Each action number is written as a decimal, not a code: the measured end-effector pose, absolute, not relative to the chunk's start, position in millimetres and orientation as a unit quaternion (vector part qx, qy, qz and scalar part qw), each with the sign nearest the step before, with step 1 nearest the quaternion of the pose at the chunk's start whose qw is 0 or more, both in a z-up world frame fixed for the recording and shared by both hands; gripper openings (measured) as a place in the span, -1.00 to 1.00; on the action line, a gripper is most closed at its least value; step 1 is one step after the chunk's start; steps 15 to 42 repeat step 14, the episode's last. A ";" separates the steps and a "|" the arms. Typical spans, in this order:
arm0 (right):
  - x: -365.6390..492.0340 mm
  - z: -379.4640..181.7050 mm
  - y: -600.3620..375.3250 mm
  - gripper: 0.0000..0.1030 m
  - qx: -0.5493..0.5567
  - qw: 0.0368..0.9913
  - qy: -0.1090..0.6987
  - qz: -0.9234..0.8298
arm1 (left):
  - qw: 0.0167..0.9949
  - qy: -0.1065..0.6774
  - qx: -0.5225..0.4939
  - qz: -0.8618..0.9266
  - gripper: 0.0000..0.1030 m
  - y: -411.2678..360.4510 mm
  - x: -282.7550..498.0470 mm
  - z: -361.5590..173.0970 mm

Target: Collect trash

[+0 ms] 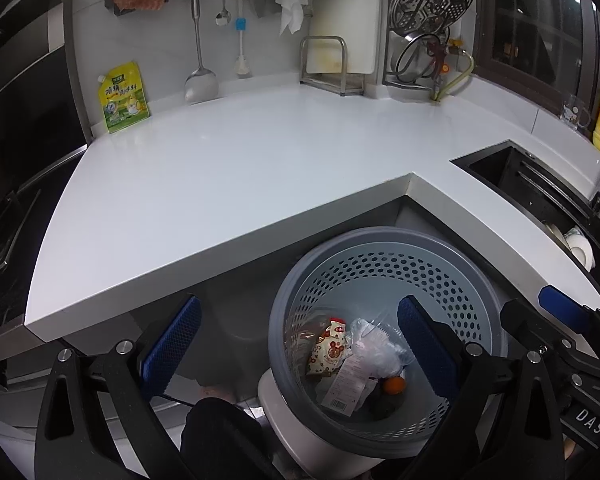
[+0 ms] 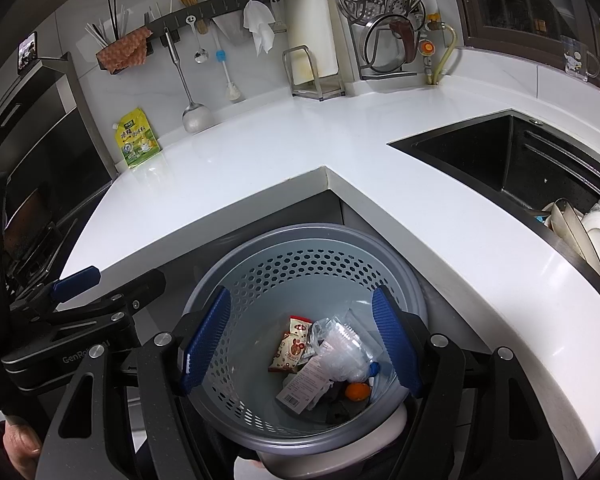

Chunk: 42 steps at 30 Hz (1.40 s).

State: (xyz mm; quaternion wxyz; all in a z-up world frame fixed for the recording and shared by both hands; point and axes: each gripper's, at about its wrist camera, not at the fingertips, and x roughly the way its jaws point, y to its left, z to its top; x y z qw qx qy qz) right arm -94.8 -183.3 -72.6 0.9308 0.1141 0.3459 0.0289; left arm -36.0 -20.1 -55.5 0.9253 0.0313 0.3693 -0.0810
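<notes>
Both grippers, left gripper [image 1: 300, 354] and right gripper [image 2: 302, 342], hang spread wide and empty-handed over the bin [image 2: 236, 264], probably because the wrappers [image 2: 294, 346] already dropped inside.

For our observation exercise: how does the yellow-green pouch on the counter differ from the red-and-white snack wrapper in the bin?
The yellow-green pouch stands upright against the wall; the red-and-white snack wrapper lies flat in the bin. The pouch has a corner spout; the wrapper shows none. The pouch stands alone; the wrapper touches other trash. Both are printed packets.
</notes>
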 end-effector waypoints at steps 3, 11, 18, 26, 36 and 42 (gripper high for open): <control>-93.9 -73.8 -182.3 0.36 0.114 0.931 0.346 0.029 | 0.925 0.370 0.030 -0.083 0.87 -19.5 -35.7 -56.2; -94.0 -74.1 -182.2 0.36 0.115 0.931 0.346 0.029 | 0.926 0.366 0.030 -0.081 0.87 -19.7 -36.9 -54.7; -94.1 -73.9 -182.6 0.36 0.114 0.931 0.346 0.029 | 0.926 0.366 0.030 -0.081 0.87 -19.9 -37.3 -54.7; -94.1 -73.9 -182.6 0.36 0.114 0.931 0.346 0.029 | 0.926 0.366 0.030 -0.081 0.87 -19.9 -37.3 -54.7; -94.1 -73.9 -182.6 0.36 0.114 0.931 0.346 0.029 | 0.926 0.366 0.030 -0.081 0.87 -19.9 -37.3 -54.7; -94.1 -73.9 -182.6 0.36 0.114 0.931 0.346 0.029 | 0.926 0.366 0.030 -0.081 0.87 -19.9 -37.3 -54.7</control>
